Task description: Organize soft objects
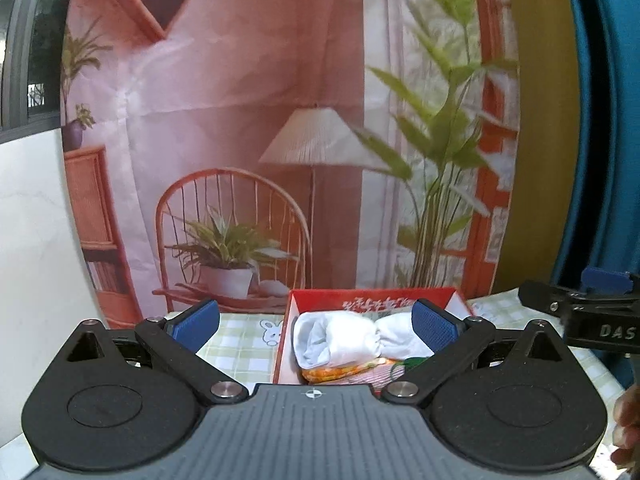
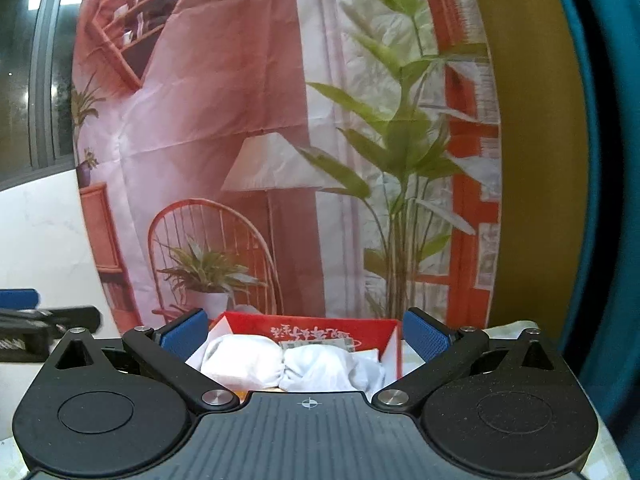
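A red cardboard box (image 1: 372,295) (image 2: 312,326) stands on the checked tablecloth. In it lies a rolled white cloth (image 1: 352,340) (image 2: 280,364) on top of folded colourful fabric (image 1: 344,372). My left gripper (image 1: 316,324) hangs above and before the box, wide open, with nothing between its blue pads (image 1: 198,322). In the right wrist view my right gripper (image 2: 306,334) stands just as wide open over the box, empty. The right gripper's arm (image 1: 580,308) shows at the right edge of the left wrist view; the left gripper (image 2: 36,320) shows at the left edge of the right wrist view.
A printed backdrop (image 1: 280,140) of a room with lamp, chair and plants hangs behind the table. A green checked tablecloth (image 1: 240,344) with rabbit prints covers the table. A blue curtain (image 1: 600,120) hangs at the right, and a person's hand (image 1: 628,424) shows at the lower right.
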A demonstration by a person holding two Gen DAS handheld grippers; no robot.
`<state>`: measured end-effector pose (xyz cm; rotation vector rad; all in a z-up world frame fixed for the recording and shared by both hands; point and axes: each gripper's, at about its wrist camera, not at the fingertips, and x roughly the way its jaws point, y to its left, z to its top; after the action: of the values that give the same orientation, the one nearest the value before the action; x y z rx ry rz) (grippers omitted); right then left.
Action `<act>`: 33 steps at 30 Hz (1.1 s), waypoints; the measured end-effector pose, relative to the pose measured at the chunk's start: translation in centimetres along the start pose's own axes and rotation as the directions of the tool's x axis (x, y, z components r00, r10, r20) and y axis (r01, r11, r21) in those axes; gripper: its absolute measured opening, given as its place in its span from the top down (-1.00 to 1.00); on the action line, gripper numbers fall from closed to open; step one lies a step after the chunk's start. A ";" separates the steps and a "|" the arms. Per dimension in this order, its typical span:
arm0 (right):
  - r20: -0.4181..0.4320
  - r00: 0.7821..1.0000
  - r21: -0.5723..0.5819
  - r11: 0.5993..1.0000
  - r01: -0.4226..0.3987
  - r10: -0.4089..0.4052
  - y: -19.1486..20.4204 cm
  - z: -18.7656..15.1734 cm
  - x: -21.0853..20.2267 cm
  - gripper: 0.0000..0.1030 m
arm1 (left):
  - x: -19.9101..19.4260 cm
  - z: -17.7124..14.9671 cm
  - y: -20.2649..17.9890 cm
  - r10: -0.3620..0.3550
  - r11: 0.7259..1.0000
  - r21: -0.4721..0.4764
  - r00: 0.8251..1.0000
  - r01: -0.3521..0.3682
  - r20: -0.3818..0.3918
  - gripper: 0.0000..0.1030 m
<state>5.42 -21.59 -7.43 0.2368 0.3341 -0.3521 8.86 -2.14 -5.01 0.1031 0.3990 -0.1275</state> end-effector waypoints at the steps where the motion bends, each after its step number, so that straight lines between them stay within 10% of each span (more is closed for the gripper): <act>1: 0.008 1.000 -0.003 1.000 0.003 -0.003 0.1 0.1 -0.6 -0.99 | -0.8 0.1 -0.1 0.007 1.000 0.001 1.000 -0.007 0.012 -1.00; 33: 0.128 0.992 -0.073 0.997 0.003 0.007 1.7 1.6 -7.4 -0.99 | -6.0 -0.3 1.1 0.149 0.985 -0.096 0.986 -0.143 0.068 -1.00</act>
<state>-0.02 -18.33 -3.01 0.1417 0.2195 -0.3508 3.45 -0.44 -2.84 0.0380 0.3208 0.0315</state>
